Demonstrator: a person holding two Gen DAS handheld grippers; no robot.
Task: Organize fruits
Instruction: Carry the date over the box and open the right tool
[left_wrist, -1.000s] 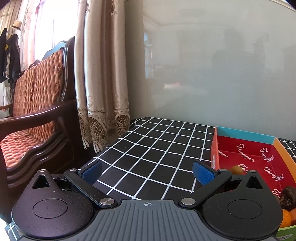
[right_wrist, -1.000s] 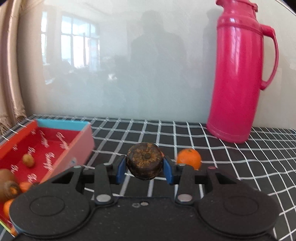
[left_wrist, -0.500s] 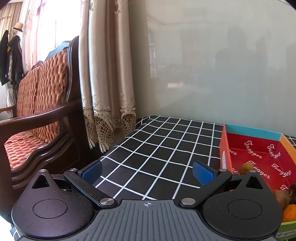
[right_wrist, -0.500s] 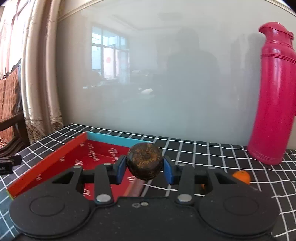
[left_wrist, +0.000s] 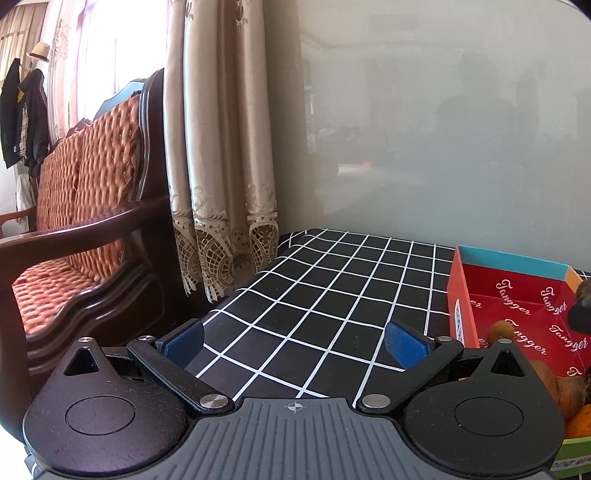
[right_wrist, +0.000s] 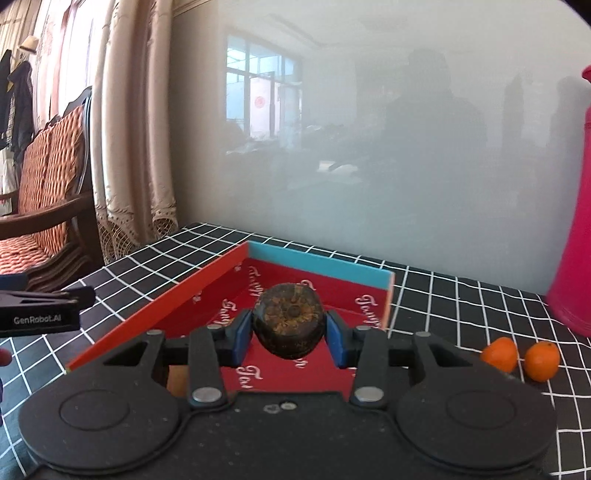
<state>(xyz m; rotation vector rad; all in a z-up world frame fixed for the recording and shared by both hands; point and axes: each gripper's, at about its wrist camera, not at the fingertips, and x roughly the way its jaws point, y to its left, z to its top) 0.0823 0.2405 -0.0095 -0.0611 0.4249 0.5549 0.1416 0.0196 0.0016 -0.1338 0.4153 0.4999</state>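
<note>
Transfer step in hand. Right claw (right_wrist: 289, 338) is clamped on a dark brown fruit (right_wrist: 289, 323), held above the red box (right_wrist: 373, 275). Left claw (left_wrist: 294, 338) stands apart, empty, above the surface (left_wrist: 332, 280). Next move, by judgement: lower into the box, then release.

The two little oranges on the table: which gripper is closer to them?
Right. The right gripper, holding a dark fruit over the red box, is beside the oranges. The left gripper is beyond the box.
</note>
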